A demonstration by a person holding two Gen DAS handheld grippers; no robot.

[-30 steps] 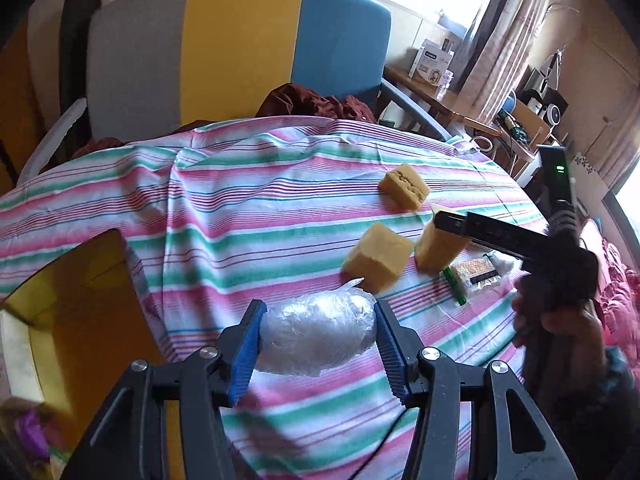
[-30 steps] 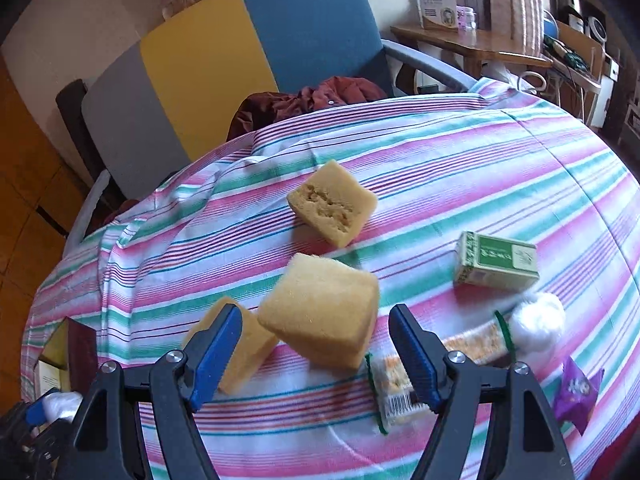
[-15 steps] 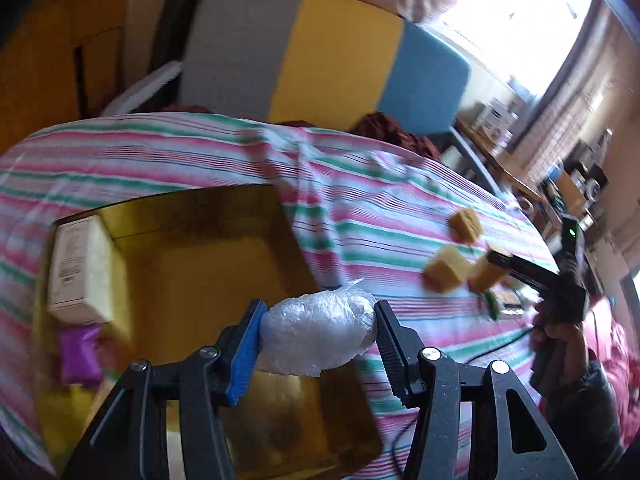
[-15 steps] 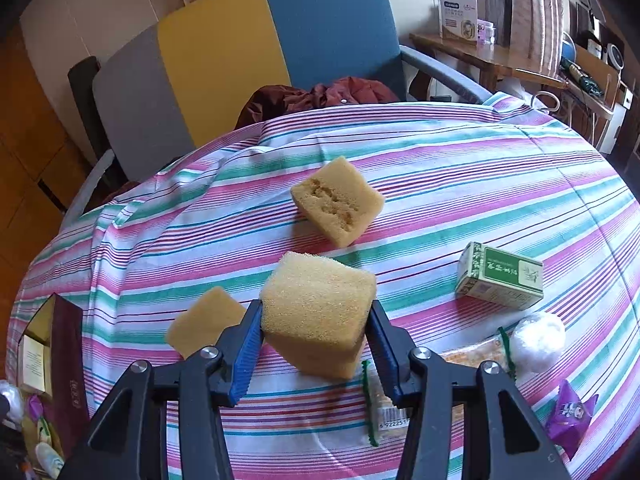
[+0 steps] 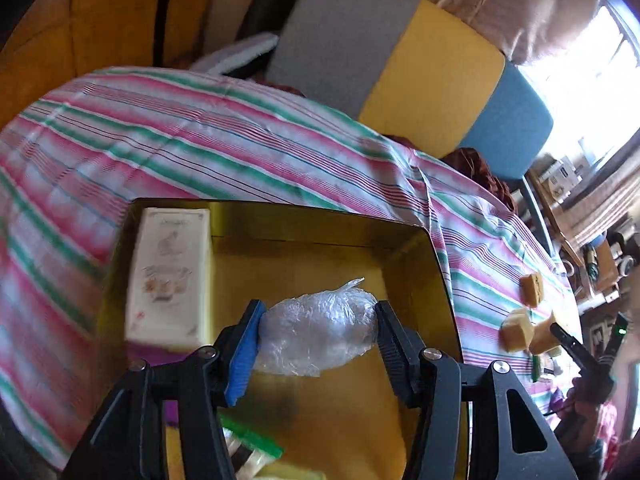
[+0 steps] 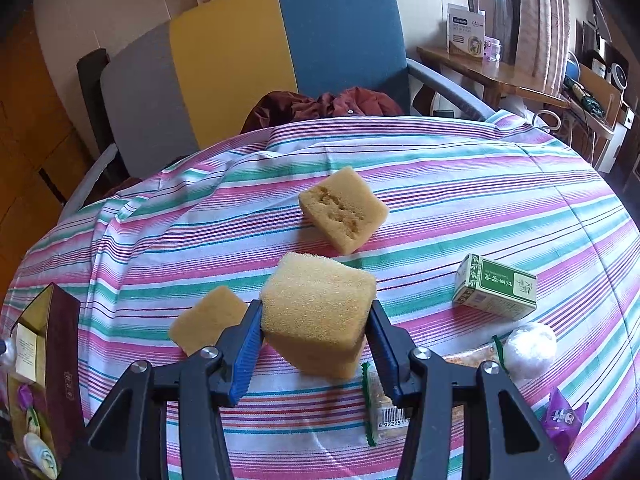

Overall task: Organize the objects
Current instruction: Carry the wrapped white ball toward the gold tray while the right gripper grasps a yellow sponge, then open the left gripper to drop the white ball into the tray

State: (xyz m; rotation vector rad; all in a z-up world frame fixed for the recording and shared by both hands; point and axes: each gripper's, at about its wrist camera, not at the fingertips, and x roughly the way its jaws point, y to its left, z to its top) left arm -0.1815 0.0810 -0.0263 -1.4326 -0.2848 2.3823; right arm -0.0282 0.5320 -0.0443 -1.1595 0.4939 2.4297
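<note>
Right wrist view—two sponges (image 6: 344, 210) flank the gripper's (image 6: 314, 330) sponge (image 6: 316, 312).

Both grippers were black plastic frames with triangular cut-outs and round silver screw heads at the finger joints. The left gripper (image 5: 318, 344) carried a ribbed blue pad on its left finger (image 5: 244, 354); its right pad looked dark. The right gripper (image 6: 314, 350) showed ribbed blue pads on both fingers. Seen from the left wrist, its body bore a small green light, and what seemed a dark sleeve sat below the hand (image 5: 588, 394).
</note>
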